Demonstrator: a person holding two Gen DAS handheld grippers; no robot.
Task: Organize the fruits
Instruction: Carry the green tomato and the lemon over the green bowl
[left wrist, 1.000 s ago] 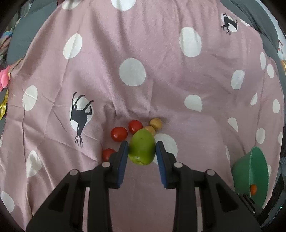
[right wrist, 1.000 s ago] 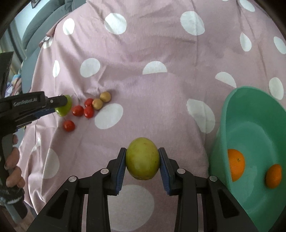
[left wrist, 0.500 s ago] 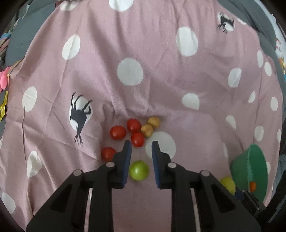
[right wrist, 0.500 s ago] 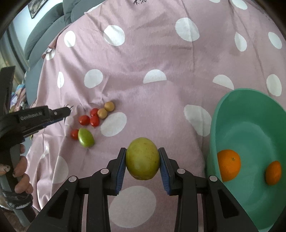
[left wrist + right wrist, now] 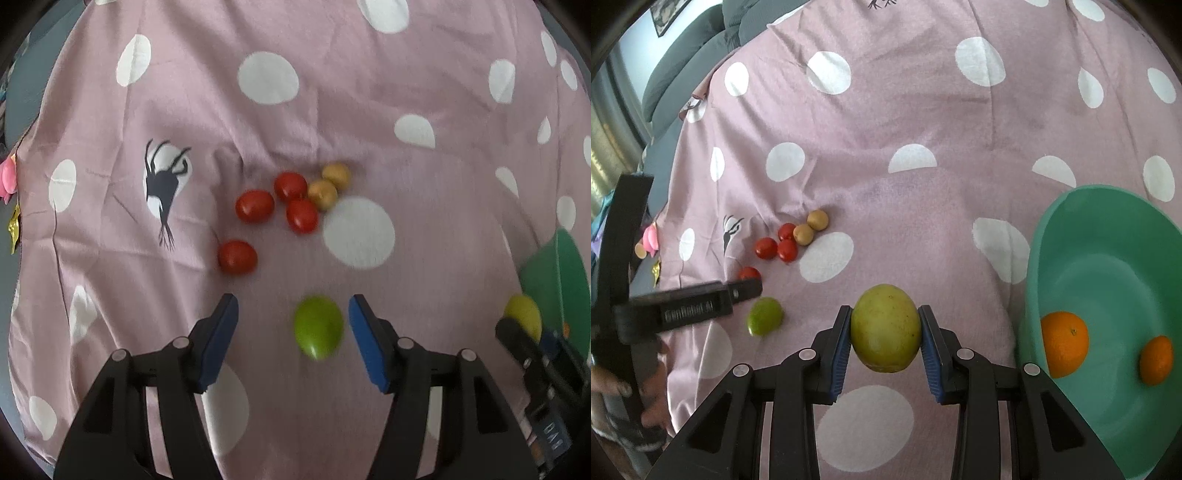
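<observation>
My left gripper point(image 5: 291, 306) hangs low over the pink dotted cloth, its jaws opening. A small green fruit point(image 5: 318, 326) lies on the cloth between them, nearer the right pad point(image 5: 365, 339), and neither pad presses it. Beyond it lie several red tomatoes point(image 5: 255, 205) and two small tan fruits point(image 5: 322, 194). My right gripper point(image 5: 884, 310) is shut on a larger yellow-green fruit point(image 5: 885, 326), held above the cloth just left of the teal bowl point(image 5: 1071, 229). Two oranges point(image 5: 1063, 343) sit in that bowl. The right wrist view shows the left gripper point(image 5: 746, 290) beside the green fruit point(image 5: 764, 315).
A person's hand point(image 5: 613, 384) holds the left gripper at the lower left of the right wrist view. Grey bedding point(image 5: 683, 55) borders the cloth at the far left. Small pink and gold items point(image 5: 9, 177) lie at the cloth's left edge.
The left gripper let go of the green fruit, which now lies on the cloth. Its jaws narrowed, then spread wide, and it came down around the fruit. The right gripper kept still.
</observation>
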